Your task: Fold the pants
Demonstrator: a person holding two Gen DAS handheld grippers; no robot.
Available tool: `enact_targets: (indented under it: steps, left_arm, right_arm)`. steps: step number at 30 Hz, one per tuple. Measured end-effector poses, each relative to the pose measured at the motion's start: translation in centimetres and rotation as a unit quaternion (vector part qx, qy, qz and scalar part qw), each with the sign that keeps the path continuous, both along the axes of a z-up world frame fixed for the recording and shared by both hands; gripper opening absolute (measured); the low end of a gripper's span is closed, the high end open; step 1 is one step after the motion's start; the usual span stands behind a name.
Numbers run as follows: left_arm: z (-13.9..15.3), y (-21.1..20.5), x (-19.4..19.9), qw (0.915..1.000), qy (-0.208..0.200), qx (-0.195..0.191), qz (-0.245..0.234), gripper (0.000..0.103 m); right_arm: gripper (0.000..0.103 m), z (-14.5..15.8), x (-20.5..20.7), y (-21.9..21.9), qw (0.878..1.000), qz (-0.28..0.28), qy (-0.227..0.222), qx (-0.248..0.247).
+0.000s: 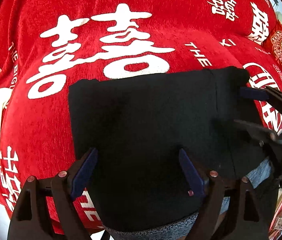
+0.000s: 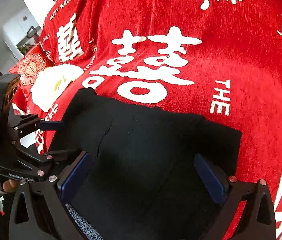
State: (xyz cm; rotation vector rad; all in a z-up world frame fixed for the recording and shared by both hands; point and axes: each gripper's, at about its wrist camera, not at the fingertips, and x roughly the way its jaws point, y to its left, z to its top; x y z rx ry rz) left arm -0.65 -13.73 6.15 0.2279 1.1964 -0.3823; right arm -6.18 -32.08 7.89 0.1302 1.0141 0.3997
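A cream cloth [image 2: 55, 84] lies at far left on the red blanket [image 1: 105, 20]. The black pants [image 1: 151, 120], folded into a block, lie on the blanket at centre. The left gripper [image 1: 139, 160] stands over their left part, jaws wide, gripping nothing. The right gripper [image 2: 143, 166] stands over their right part, jaws wide, gripping nothing.

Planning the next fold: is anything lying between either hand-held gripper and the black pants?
Nothing visible. Both the left hand-held gripper and right hand-held gripper hang open directly over the black pants.
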Motion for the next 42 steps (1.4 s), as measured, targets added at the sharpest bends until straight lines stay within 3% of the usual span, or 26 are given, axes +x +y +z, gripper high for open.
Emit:
enact_targets:
  steps: [4, 6, 8, 9, 12, 14, 18, 20, 22, 29, 42]
  left_arm:
    - [1.7, 0.7, -1.5, 0.9998, -0.016, -0.013, 0.001, 0.086]
    - [0.9, 1.3, -2.0, 0.9999, -0.008, -0.013, 0.008, 0.086]
    - [-0.8, 1.2, -2.2, 0.9998, -0.007, 0.012, 0.010, 0.093]
    - [-1.5, 1.2, -2.1, 0.9996, -0.014, 0.021, 0.016, 0.103]
    - [-2.6, 3.2, -0.6, 0.9958, 0.052, -0.045, 0.061, 0.103]
    - [-2.5, 4.2, -0.5, 0.9934, 0.063, -0.059, 0.076, 0.103]
    - [-1.6, 3.7, -1.7, 0.9975, 0.020, -0.032, 0.059, 0.103]
    - [-1.7, 3.3, -2.0, 0.9981, 0.013, -0.027, 0.053, 0.103]
    - [-1.7, 3.0, -2.1, 0.9981, 0.014, -0.029, 0.052, 0.103]
    - [-0.5, 2.3, -2.6, 0.9989, -0.001, -0.027, 0.038, 0.103]
    - [0.0, 3.2, -3.3, 0.9989, -0.015, -0.009, 0.043, 0.103]
  right_arm:
    - [0.103, 1.8, -3.8, 2.0, 0.996, 0.004, -0.026, -0.082]
    - [0.103, 1.7, -6.5, 2.4, 0.996, 0.012, -0.031, -0.079]
    - [0.103, -0.1, -8.9, 3.2, 0.996, 0.017, -0.010, -0.085]
    - [0.103, -1.5, -9.4, 3.7, 0.994, 0.010, 0.001, -0.111]
    - [0.103, -3.6, -9.7, 4.8, 0.984, -0.003, 0.000, -0.181]
    - [0.103, -2.6, -9.6, 4.7, 0.986, -0.011, 0.003, -0.168]
    - [0.103, -0.9, -9.7, 3.3, 0.995, -0.027, -0.012, -0.100]
    - [0.103, -2.4, -8.8, 3.1, 0.993, -0.035, 0.015, -0.113]
    - [0.103, -2.9, -8.5, 3.6, 0.991, -0.028, 0.014, -0.133]
    - [0.103, -0.5, -9.5, 2.1, 0.993, -0.051, 0.003, -0.105]
    - [0.103, 1.6, -10.4, 0.7, 0.990, -0.093, -0.011, -0.108]
